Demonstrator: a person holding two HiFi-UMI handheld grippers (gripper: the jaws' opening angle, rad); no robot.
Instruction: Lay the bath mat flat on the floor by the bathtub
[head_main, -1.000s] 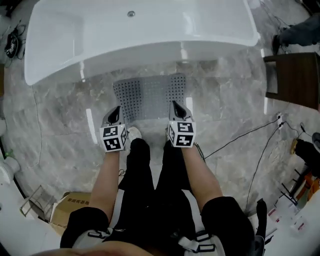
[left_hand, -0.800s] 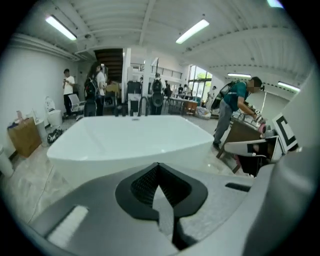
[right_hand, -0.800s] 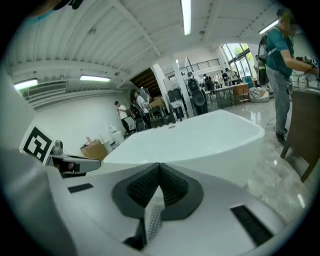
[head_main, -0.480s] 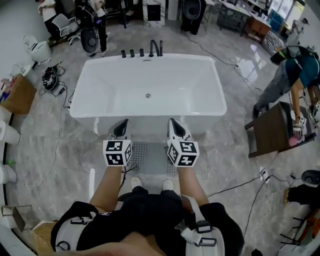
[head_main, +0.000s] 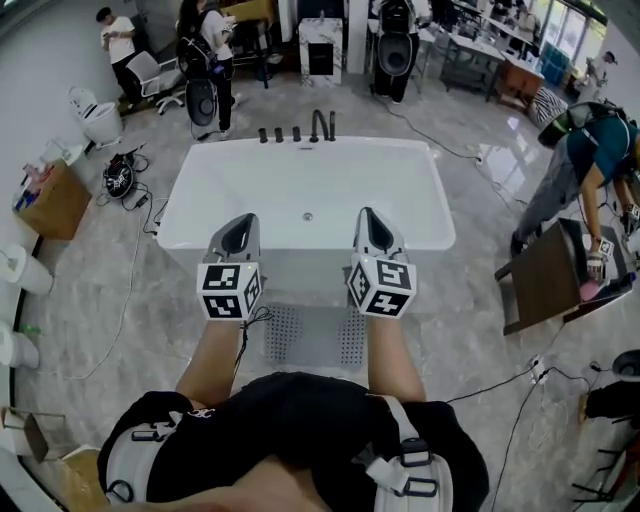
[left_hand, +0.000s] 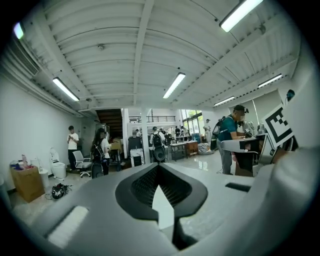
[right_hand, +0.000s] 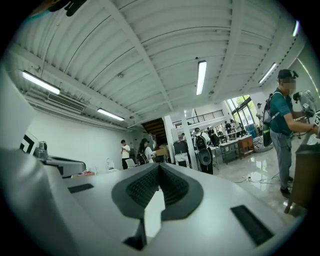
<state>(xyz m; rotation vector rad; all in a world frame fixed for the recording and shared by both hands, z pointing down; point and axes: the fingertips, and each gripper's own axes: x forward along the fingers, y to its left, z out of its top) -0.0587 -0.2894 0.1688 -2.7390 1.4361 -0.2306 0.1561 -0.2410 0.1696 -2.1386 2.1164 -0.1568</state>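
The grey dotted bath mat (head_main: 308, 335) lies flat on the marble floor in front of the white bathtub (head_main: 310, 190), partly hidden by my arms and body. My left gripper (head_main: 240, 228) is raised over the tub's near rim, shut and holding nothing. My right gripper (head_main: 372, 224) is level with it to the right, also shut and holding nothing. In the left gripper view the left gripper (left_hand: 159, 172) points across the room with its jaws closed together. The right gripper (right_hand: 159, 175) in its own view does the same. Neither touches the mat.
A dark wooden table (head_main: 555, 275) stands at the right with a person in a teal shirt (head_main: 580, 150) bending over it. Cables (head_main: 500, 375) run across the floor at right. A toilet (head_main: 95, 115) and cardboard box (head_main: 50, 200) sit at left. People stand at the back.
Both grippers have lifted up off the mat on the floor to above the tub's rim. The head view has tilted up, so the whole tub and the room behind now show.
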